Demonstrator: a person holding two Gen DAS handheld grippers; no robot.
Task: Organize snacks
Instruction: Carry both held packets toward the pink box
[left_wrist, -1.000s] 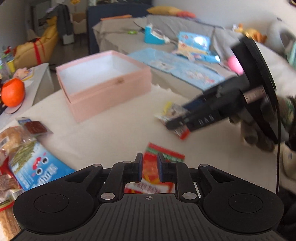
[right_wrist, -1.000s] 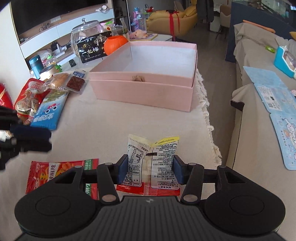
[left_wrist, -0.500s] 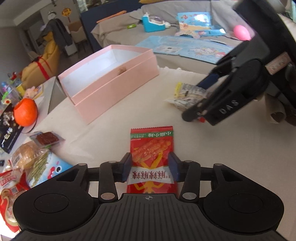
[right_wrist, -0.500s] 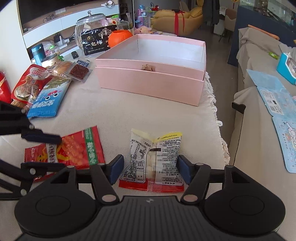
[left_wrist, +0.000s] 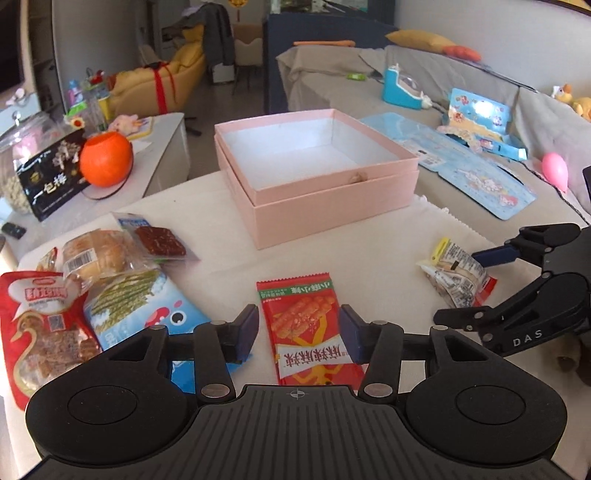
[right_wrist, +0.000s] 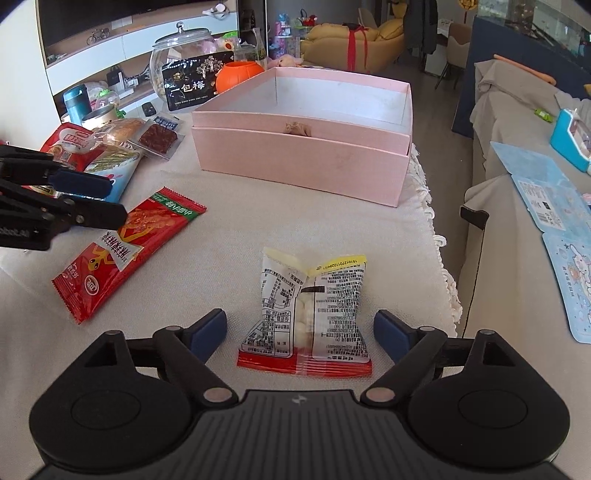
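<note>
An open pink box (left_wrist: 317, 184) stands empty at the back of the white-clothed table; it also shows in the right wrist view (right_wrist: 303, 147). My left gripper (left_wrist: 298, 330) is open, its jaws on either side of a red snack packet (left_wrist: 308, 328) lying flat, which also shows in the right wrist view (right_wrist: 125, 247). My right gripper (right_wrist: 300, 330) is open wide around a white printed snack bag (right_wrist: 310, 310) lying on the cloth, seen from the left wrist view too (left_wrist: 456, 275).
A pile of snacks lies at the table's left: a blue bag (left_wrist: 147, 314), a red bag (left_wrist: 40, 321), a bread roll (left_wrist: 96, 251), a small dark snack (left_wrist: 159, 240). An orange ball (left_wrist: 106, 158) and jar sit behind. A sofa with toys is at right.
Both grippers opened wider and pulled back a little. The red packet and the white bag now lie free on the cloth between the spread jaws.
</note>
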